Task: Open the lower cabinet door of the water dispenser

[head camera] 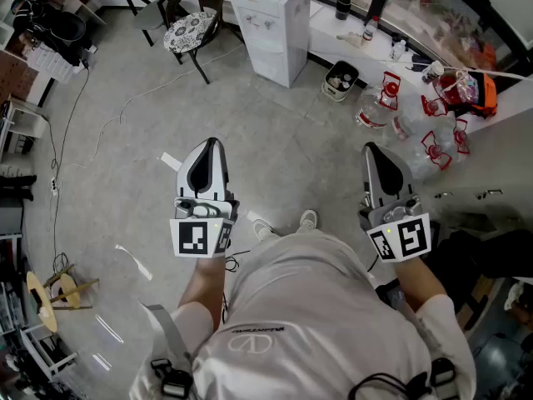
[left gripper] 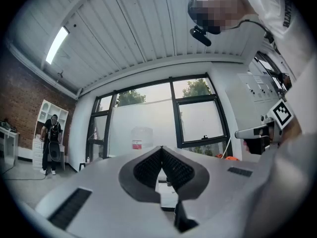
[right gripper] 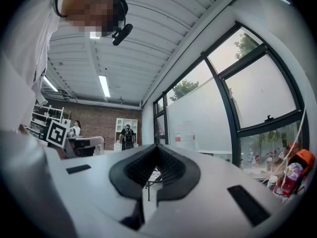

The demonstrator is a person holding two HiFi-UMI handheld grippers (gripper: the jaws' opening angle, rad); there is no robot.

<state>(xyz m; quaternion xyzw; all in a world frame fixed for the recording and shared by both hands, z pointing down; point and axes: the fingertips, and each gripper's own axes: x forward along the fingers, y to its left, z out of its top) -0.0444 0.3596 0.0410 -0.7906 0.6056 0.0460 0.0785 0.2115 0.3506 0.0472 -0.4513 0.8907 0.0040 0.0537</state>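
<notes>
Near: both tongs out ahead of me. Left gripper (head camera: pixel 212 143) and right gripper (head camera: pixel 371 148) each pinched together, nothing between pads.

Far, 12 o'clock, well apart: white upright box-shaped water dispenser (head camera: pixel 281 19). Long axis vertical. Front and lower cabinet door (head camera: pixel 265 57) face roughly 7 o'clock.

Risks, my judgement:
- arriving with jaws unparted, bumping door instead of catching its edge
- black-framed chair with patterned seat (head camera: pixel 191 30), near at 11 o'clock, fouling left tong or door swing

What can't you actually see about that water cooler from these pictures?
- Head view: the water dispenser is far and small, so the handle on its lower door is unreadable.
- Left gripper view: the left gripper hides the dispenser's cabinet; only a water bottle shows above.
</notes>
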